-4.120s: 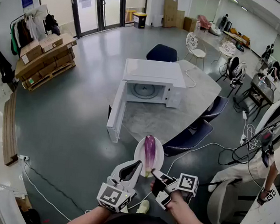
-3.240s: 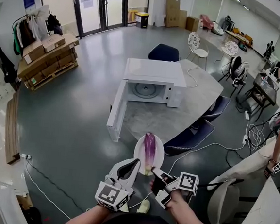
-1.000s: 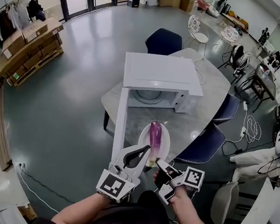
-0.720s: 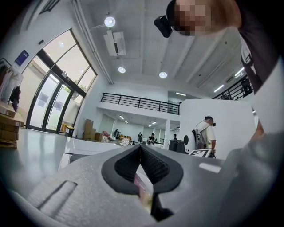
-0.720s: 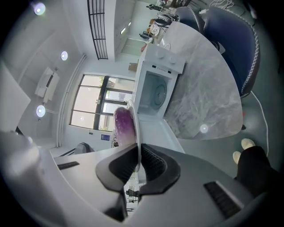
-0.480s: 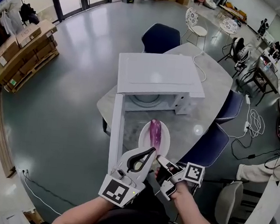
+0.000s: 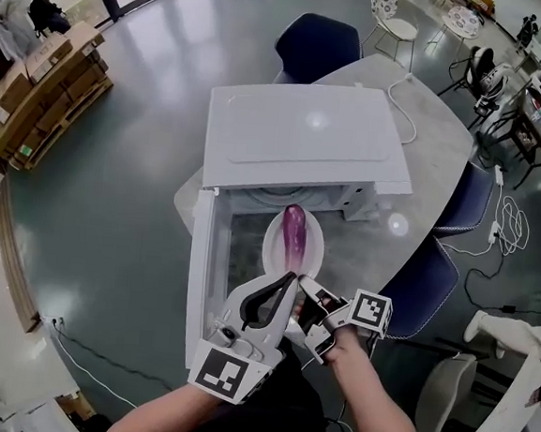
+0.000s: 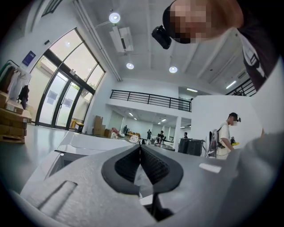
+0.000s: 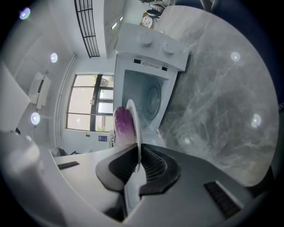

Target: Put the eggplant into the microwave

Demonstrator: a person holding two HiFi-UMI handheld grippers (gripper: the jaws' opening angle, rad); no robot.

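Observation:
A purple eggplant (image 7: pixel 293 229) lies lengthwise on a white plate (image 7: pixel 272 250). My right gripper (image 7: pixel 306 296) is shut on the plate's near rim and holds it just in front of the open white microwave (image 7: pixel 296 137). In the right gripper view the plate (image 9: pixel 137 126) stands edge-on between the jaws of the right gripper (image 9: pixel 137 166). The eggplant (image 9: pixel 123 126) is on the plate's left face there, with the microwave cavity (image 9: pixel 146 99) beyond it. My left gripper (image 7: pixel 288 280) is shut with nothing in it, close by the plate's left near side; in its own view the left gripper (image 8: pixel 141 153) shows its pads meeting.
The microwave door (image 7: pixel 197 279) swings out to the left, alongside my left gripper. The microwave stands on a grey marble table (image 7: pixel 424 177). Blue chairs (image 7: pixel 415 279) stand at the table's right and far side (image 7: pixel 309 40). Cables (image 7: pixel 510 222) lie on the floor at the right.
Both grippers and the plate with the eggplant have moved forward, toward the microwave. The plate's far rim is now at the cavity mouth. Both grippers stay shut as before.

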